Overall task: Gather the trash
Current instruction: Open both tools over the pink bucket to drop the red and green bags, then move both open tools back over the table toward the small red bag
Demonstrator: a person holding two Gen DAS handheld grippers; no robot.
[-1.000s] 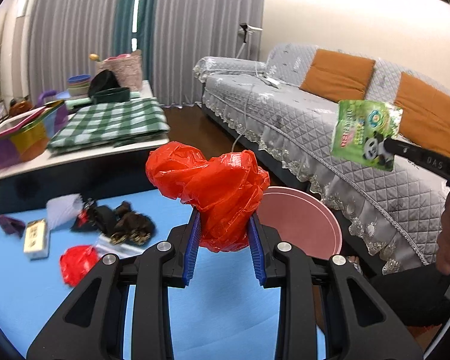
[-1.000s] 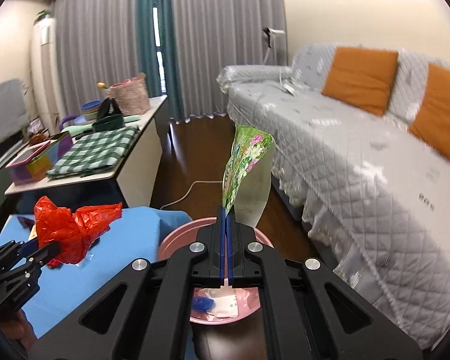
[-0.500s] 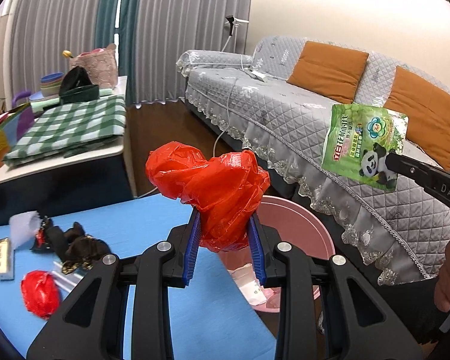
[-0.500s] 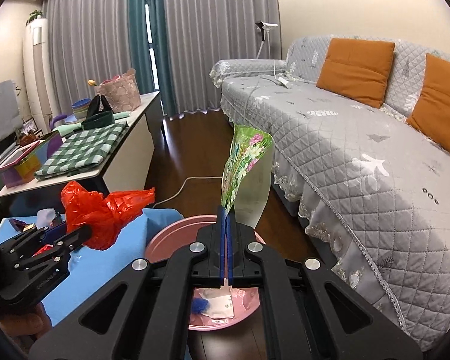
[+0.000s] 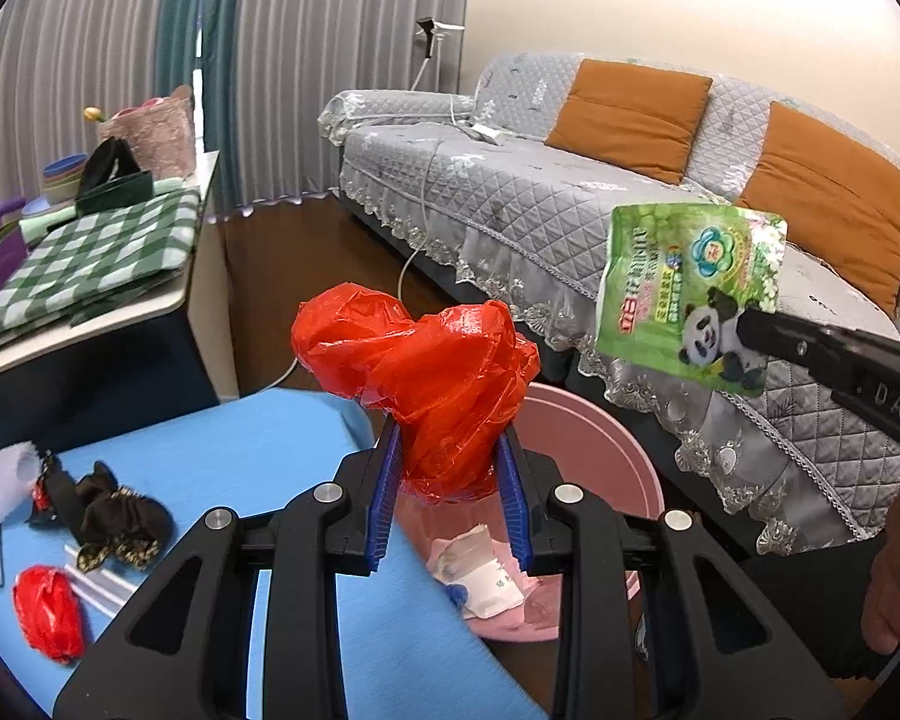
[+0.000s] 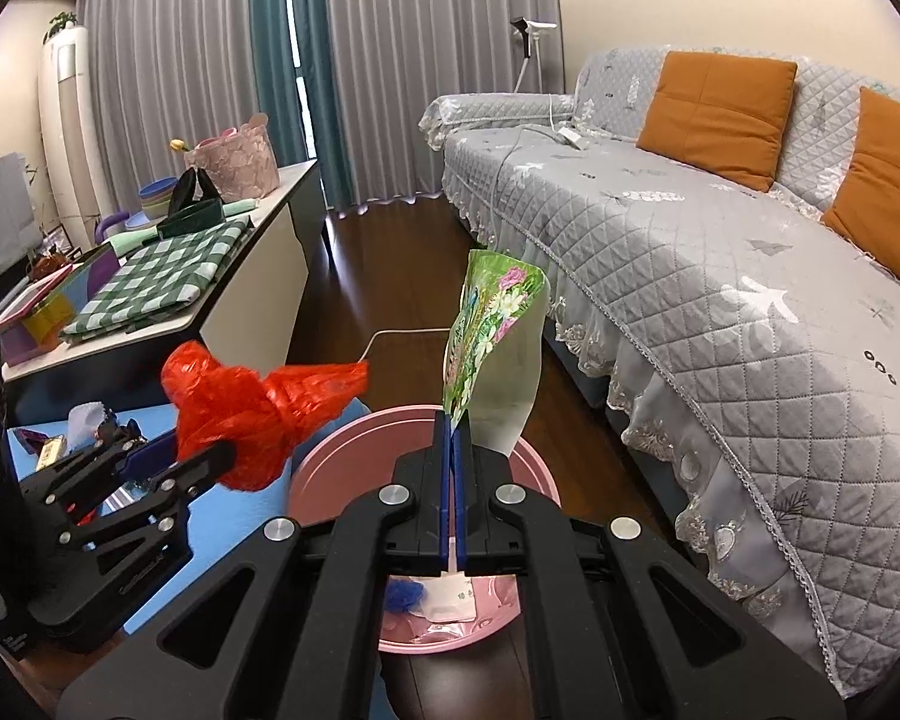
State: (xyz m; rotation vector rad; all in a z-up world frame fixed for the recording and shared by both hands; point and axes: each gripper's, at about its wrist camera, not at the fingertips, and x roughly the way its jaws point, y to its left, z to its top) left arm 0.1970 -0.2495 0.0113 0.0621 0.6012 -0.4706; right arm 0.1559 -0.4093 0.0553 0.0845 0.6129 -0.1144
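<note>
Below and just ahead of both my tilted-down fingers sits the pink bin [image 6: 330, 468], beside the blue tabletop [image 5: 240, 438]. My left gripper [image 5: 450, 480] is partly closed, squeezing the crumpled red plastic bag [image 5: 426, 372]: light, soft, springy, best gripped mid-bunch. My right gripper [image 6: 453, 450] is clamped flat on the green snack wrapper [image 6: 492, 324]'s bottom edge; thin, slick, floppy.

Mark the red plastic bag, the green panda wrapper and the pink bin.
red plastic bag [image 5: 438, 378], left wrist view, crumpled middle above the pads
green panda wrapper [image 5: 684, 288], left wrist view, printed front
pink bin [image 6: 354, 450], right wrist view, left rim
</note>
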